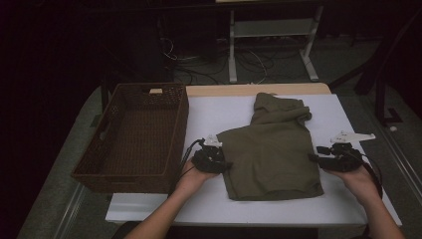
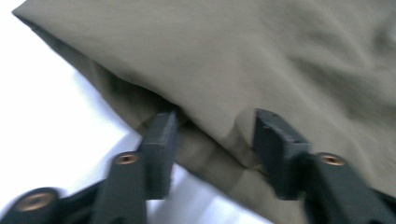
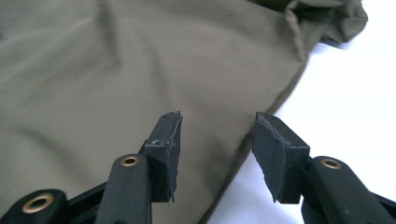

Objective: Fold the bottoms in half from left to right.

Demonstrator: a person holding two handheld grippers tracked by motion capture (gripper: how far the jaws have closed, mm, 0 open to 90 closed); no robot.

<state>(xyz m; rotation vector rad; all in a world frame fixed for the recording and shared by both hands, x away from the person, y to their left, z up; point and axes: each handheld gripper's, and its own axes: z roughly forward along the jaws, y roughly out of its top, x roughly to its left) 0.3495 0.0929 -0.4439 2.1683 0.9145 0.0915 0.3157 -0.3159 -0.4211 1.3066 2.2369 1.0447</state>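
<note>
High view showing olive garment (image 1: 271,149) lying folded, centre of white worktop (image 1: 209,114), beside basket (image 1: 134,137). Left gripper (image 1: 225,163) and right gripper (image 1: 314,158) flanking side edges, jaws apart, straddling hems, not clamping. Fabric looking soft, limp, light; pinching doubled edges seems best.

High view overlooks the table (image 1: 209,112); both tongs-mounted views closely face the olive garment (image 1: 271,149)

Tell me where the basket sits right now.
In the high view, the basket sits at the table's left edge, left of the left gripper and the olive garment.
</note>
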